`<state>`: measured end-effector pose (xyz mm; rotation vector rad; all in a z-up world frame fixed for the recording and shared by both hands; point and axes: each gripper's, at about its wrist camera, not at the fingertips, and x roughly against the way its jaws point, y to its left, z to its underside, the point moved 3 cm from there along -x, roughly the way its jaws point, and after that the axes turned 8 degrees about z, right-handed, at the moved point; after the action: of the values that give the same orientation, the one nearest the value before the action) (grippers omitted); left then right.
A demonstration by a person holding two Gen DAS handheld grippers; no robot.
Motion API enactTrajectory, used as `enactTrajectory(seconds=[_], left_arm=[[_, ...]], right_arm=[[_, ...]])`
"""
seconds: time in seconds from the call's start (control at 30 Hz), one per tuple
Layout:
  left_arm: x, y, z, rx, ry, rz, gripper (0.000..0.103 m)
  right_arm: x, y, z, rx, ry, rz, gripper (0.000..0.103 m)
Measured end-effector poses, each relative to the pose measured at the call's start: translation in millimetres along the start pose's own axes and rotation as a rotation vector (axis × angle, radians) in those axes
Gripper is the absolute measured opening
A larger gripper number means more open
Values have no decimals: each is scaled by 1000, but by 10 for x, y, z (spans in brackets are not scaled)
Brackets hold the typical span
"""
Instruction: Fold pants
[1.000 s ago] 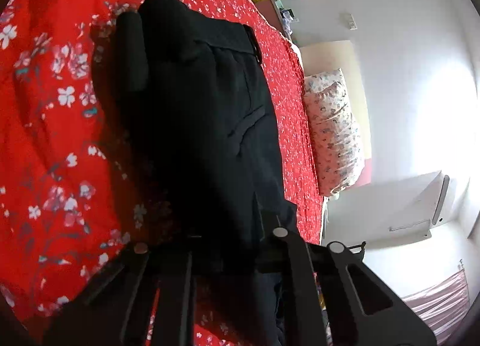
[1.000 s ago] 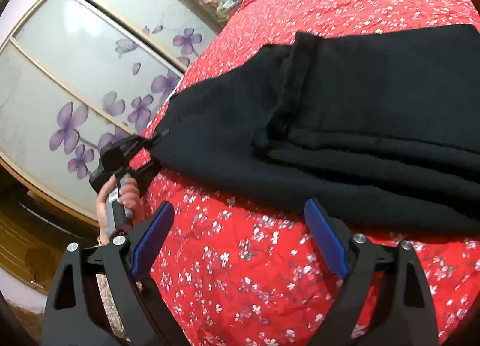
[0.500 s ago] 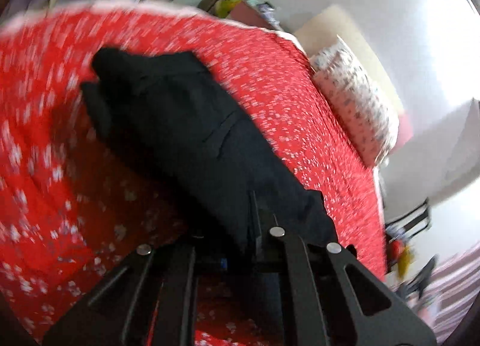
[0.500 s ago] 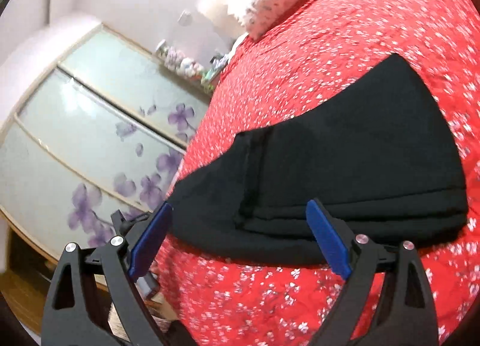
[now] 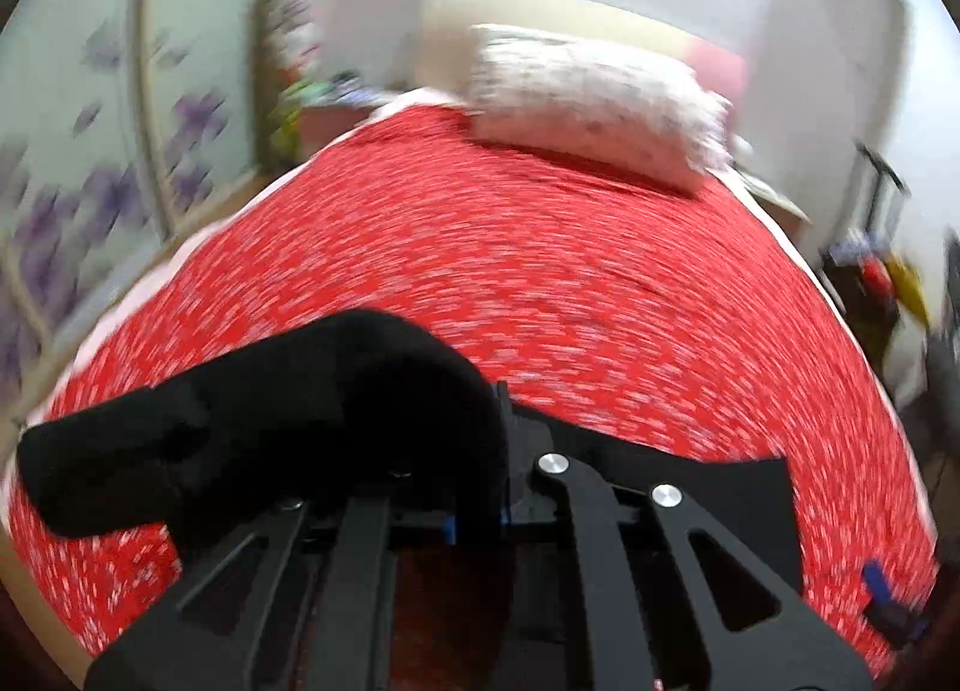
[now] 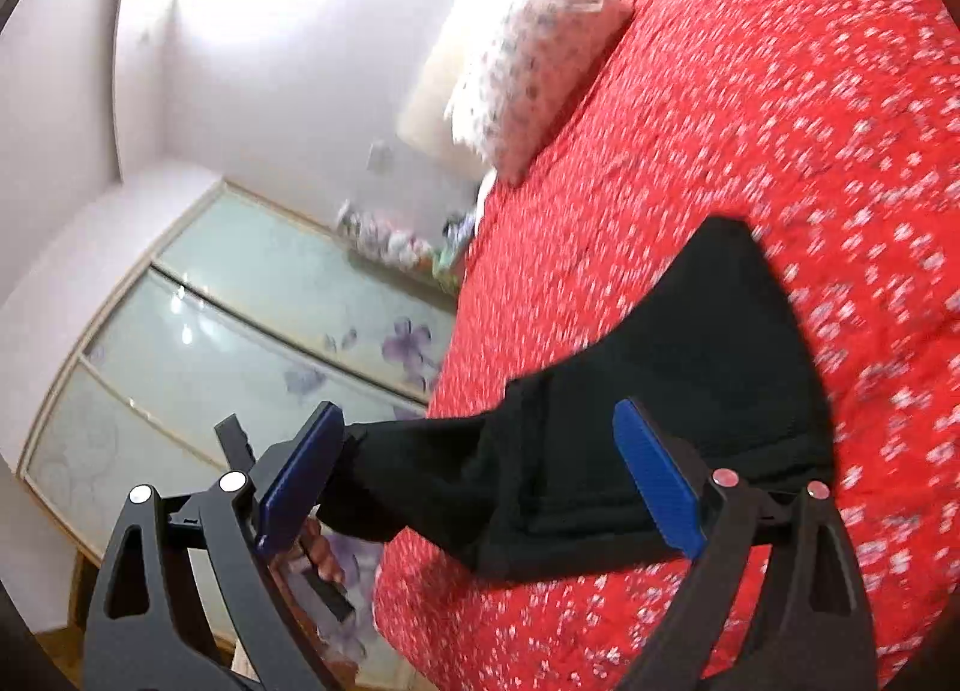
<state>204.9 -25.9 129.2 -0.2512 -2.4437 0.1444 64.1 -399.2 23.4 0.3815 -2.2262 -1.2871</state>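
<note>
Now the left tongs [image 5: 480, 451] are pressed together, pinching a bunched end of the black fabric pants [image 6: 648, 421] and holding it up off the red bedspread with small white flowers [image 6: 780, 151]; seen from the left wrist, the dark cloth [image 5: 270, 427] drapes over the tongs and trails off to the left, clear of the bed; the picture there is smeared. From the right wrist, the rest of the pants lies folded near the bed's edge, one end stretched toward the hand [image 6: 318, 553] gripping the left tool. Right tongs [image 6: 480, 481] stand spread wide, blue pads [image 6: 660, 481] bare, nothing between them; they hover just before the pants. A white patterned pillow [image 5: 600, 103] rests at the far end of the bed.
</note>
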Motion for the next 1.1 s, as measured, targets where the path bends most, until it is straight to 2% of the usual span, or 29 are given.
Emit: enactTrajectory(seconds=[0.1,0.2,0.23,0.3,0.37,0.5,0.6,0.7,0.77,0.87,0.93,0.97,1.1], left_arm=[[-18,-819,137,-193,-18,57,8],[-57,-1541,503,-367,4,150,8],[-129,-1790,730,-444,38,174,8],[-315,-2032,1079,-523,115,193,8],[-532,-2191,1495,-605,191,179,8],[-547,-2348,1940,-792,140,108,8],[-558,-2345,2023,-854,116,78,10],[-478,-2232,1973,-755,117,152,17],[-408,-2108,1902,-654,139,273,35],[-310,-1932,1832,-493,178,456,46],[-254,-1788,1764,-353,204,544,50],[-194,-1715,1760,-278,206,555,61],[-156,-1294,1658,20,192,561,72]], right_arm=[[207,-177,-164,-63,-85,16,93],[362,-317,-279,-106,-150,39,93],[406,-355,-315,-113,-168,49,93],[494,-435,-351,-129,-190,57,94],[520,-470,-370,-140,-192,56,94],[480,-458,-363,-122,-157,55,94],[408,-442,-329,-114,-116,39,94],[320,-432,-301,-109,-87,34,94],[306,-428,-291,-102,-82,40,94],[299,-449,-274,-106,-74,43,94],[297,-459,-261,-109,-69,45,94],[284,-458,-253,-108,-66,46,94],[242,-421,-231,-89,-54,43,94]])
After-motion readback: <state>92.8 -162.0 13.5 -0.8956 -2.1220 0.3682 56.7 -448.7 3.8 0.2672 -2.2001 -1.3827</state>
